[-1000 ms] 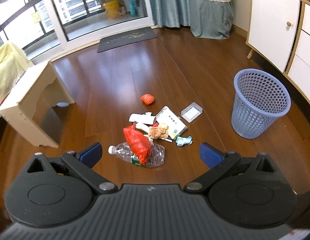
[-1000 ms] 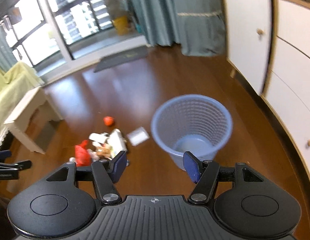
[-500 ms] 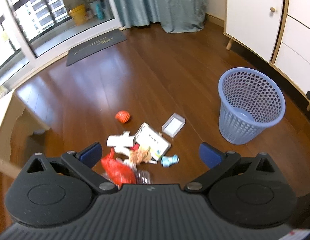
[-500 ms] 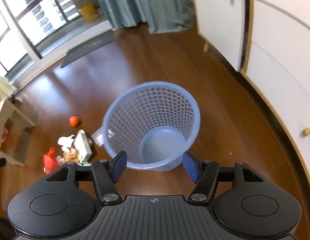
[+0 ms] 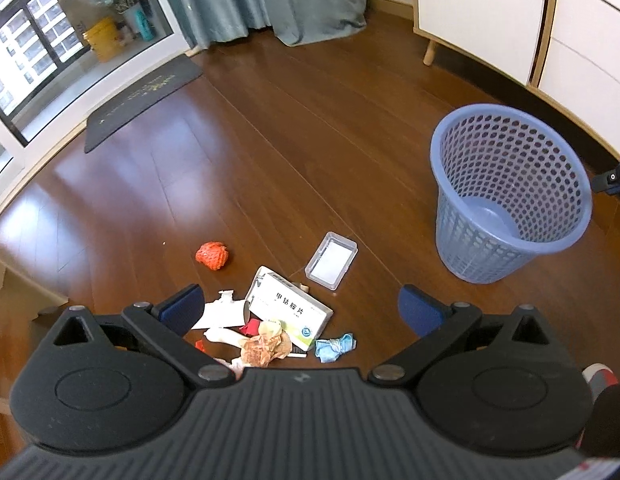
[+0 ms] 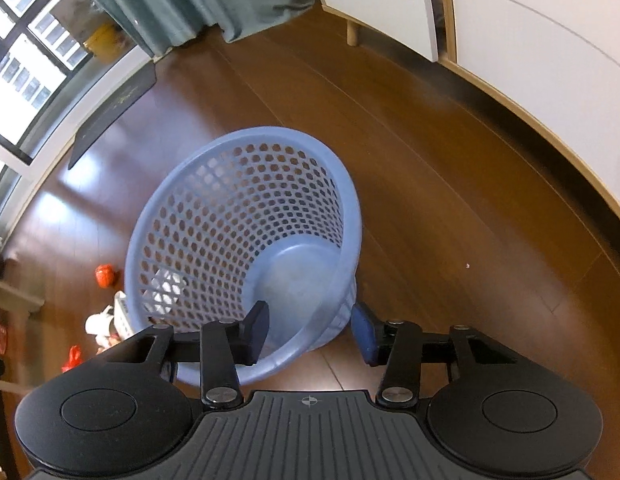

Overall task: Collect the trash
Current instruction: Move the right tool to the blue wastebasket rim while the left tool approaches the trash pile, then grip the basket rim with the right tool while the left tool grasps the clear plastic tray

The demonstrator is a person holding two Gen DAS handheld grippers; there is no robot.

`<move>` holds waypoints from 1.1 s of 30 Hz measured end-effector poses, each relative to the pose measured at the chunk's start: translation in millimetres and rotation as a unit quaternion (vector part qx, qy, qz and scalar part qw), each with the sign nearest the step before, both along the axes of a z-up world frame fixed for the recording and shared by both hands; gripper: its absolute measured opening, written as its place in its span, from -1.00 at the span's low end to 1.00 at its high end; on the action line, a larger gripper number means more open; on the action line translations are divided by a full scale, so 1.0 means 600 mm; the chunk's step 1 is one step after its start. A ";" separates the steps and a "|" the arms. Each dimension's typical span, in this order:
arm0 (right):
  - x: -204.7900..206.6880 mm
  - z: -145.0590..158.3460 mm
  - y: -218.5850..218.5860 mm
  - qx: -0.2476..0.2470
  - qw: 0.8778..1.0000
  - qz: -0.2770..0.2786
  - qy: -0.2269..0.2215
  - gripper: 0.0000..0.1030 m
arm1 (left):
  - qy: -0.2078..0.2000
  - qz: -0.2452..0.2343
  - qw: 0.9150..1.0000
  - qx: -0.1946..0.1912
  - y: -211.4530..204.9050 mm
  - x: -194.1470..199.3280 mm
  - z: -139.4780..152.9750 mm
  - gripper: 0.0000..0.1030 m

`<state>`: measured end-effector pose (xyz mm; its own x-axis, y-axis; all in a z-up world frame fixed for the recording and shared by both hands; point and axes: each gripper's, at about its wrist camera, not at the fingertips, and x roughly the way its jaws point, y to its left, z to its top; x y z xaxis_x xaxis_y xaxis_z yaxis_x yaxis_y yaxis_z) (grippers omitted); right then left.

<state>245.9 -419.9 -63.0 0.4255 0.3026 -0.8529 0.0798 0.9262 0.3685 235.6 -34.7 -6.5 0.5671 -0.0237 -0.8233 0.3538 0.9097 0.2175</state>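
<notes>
Left gripper (image 5: 299, 310) hanging over the trash pile (image 5: 269, 320) on the floor (image 5: 269, 140), jaws spread wide, nothing in them. Blue basket (image 5: 510, 196) off to the right, near the white cabinet (image 5: 490, 12). Right gripper (image 6: 312, 328) jaws closing astride the basket's near rim (image 6: 305, 344), not pressing yet.

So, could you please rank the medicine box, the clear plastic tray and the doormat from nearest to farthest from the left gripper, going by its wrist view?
1. Medicine box, between the left gripper's fingers.
2. Clear plastic tray, just beyond.
3. Doormat, far left, by the window.
</notes>
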 end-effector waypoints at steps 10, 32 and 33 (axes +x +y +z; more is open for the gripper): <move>0.009 -0.039 0.003 -0.001 0.999 -0.034 0.024 -0.62 | 0.019 -0.029 0.999 -0.003 -0.018 0.060 -0.053 0.98; -0.047 0.057 -0.002 -0.165 0.978 -0.115 -0.047 -0.83 | 0.014 -0.053 0.998 0.004 -0.026 0.114 -0.126 0.97; -0.049 0.058 0.010 -0.157 0.981 -0.103 -0.044 -0.83 | 0.014 -0.053 0.999 0.003 -0.026 0.115 -0.127 0.97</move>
<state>216.2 -413.6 -28.1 0.5270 -0.0696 -0.8470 0.2578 0.9628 0.0813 304.6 -50.2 -82.5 0.5381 -0.0775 -0.8393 0.4535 0.8660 0.2108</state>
